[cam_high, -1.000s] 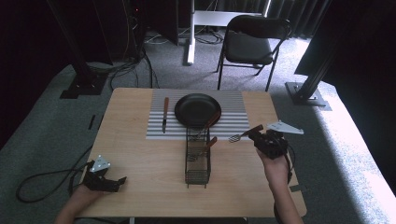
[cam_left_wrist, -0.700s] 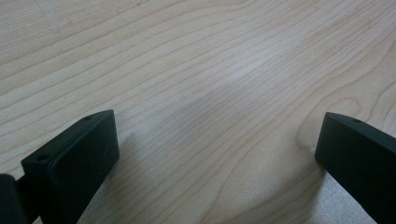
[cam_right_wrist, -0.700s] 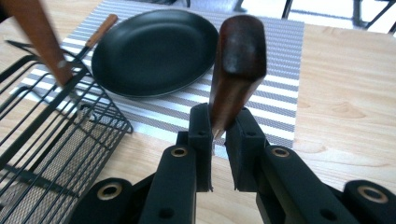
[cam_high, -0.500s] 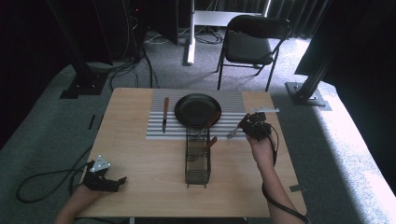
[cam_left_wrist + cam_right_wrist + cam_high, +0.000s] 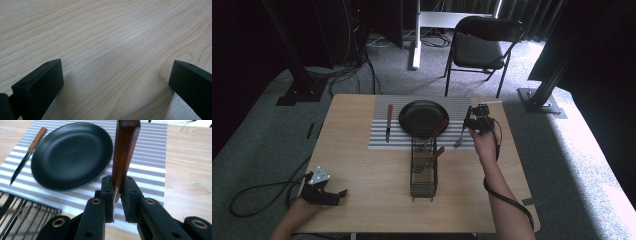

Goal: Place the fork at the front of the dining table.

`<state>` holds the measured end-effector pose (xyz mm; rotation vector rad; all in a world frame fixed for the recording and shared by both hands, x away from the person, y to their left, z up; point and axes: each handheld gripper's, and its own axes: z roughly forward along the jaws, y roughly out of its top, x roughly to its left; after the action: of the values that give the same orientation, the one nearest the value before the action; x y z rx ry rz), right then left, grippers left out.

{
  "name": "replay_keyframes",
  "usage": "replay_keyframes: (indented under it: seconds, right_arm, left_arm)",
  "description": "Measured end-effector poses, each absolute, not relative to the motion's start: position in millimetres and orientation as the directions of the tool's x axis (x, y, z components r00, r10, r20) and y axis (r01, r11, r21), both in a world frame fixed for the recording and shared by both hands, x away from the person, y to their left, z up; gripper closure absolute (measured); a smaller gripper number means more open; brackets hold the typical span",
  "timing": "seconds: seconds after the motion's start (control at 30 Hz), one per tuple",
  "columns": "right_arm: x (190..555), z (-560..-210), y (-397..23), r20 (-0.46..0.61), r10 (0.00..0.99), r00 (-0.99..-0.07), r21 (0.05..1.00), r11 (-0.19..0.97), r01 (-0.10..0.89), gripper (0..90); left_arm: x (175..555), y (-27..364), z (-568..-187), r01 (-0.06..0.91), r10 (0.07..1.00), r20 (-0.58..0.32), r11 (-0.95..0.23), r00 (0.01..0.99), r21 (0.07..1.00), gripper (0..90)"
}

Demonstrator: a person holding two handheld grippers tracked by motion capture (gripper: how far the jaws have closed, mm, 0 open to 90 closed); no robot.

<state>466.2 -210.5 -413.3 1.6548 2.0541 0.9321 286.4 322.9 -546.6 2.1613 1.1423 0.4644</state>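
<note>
I am setting a place at a wooden table [image 5: 362, 200], and the black plate [image 5: 423, 117] on the striped mat [image 5: 379, 140] is my landmark. My right gripper [image 5: 472, 126] hangs just right of the plate, its jaws clenched on the wooden handle of a fork [image 5: 124, 152], whose tines hang down toward the mat at the plate's right edge. A knife [image 5: 388, 122] already lies left of the plate. A wire basket [image 5: 423, 172] with more cutlery stands just in front of the plate. My left gripper [image 5: 326, 192] rests well away from the plate at the near left, jaws released and empty. To finish well, I judge I should lower the fork flat, parallel to the knife, clear of the rim, then release.
</note>
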Motion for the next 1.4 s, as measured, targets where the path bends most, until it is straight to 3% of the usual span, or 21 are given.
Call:
replay_keyframes:
  seconds: [0.33,0.77,1.03,1.17,1.4]
  right_arm:
    - [531.3,-427.7,-191.6,0.143,0.972,-0.184,0.608,0.061,0.791,80.8]
    - [600.6,-480.4,-181.2,0.173,0.983,-0.056,0.478,-0.034,0.878,80.8]
    - [614.4,-506.0,-169.2,0.123,0.991,-0.044,0.457,-0.017,0.889,80.7]
    - [614.0,-502.8,-169.6,0.142,0.988,-0.053,0.451,-0.017,0.892,79.2]
    - [587.3,-479.3,-181.2,0.155,0.983,-0.094,0.492,0.006,0.871,69.1]
  left_arm:
    - [286.4,322.9,-546.6,0.602,0.829,0.012,-0.417,0.560,0.681,0.0]
    - [286.6,323.2,-546.6,0.608,0.838,0.013,-0.406,0.546,0.682,0.0]
    - [286.6,323.1,-546.6,0.608,0.838,0.013,-0.406,0.546,0.682,0.0]
    - [286.6,323.1,-546.6,0.608,0.838,0.013,-0.406,0.546,0.682,0.0]
    - [286.6,323.3,-546.5,0.608,0.837,0.014,-0.408,0.546,0.681,0.0]
